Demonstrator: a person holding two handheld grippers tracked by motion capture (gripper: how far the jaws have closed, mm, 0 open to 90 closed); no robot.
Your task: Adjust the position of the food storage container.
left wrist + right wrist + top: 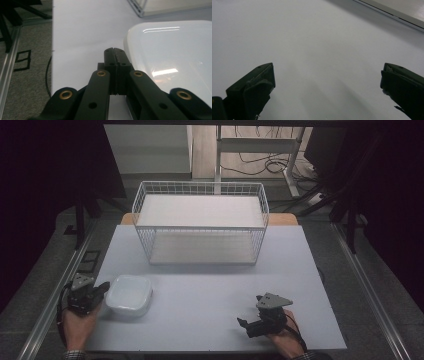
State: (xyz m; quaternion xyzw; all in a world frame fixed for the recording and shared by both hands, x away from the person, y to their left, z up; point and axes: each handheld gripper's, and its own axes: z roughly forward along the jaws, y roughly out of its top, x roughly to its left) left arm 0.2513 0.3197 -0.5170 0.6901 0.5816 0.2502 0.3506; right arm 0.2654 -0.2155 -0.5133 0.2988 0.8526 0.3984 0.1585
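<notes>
While resting at lower left of the high view, left gripper [102, 288] beside the white container [129, 294], jaws pressed together on nothing in its own view, container [170, 55] at right. At lower right, right gripper [244, 324], jaws spread wide over bare table [317, 50]. Up top, wire basket [201, 222].

two black hand-held grippers, left hand-held gripper [102, 289] with brass-ringed screw holes, right hand-held gripper [243, 324], grey three-cornered top plates, trailing black cables, checked cuff
</notes>
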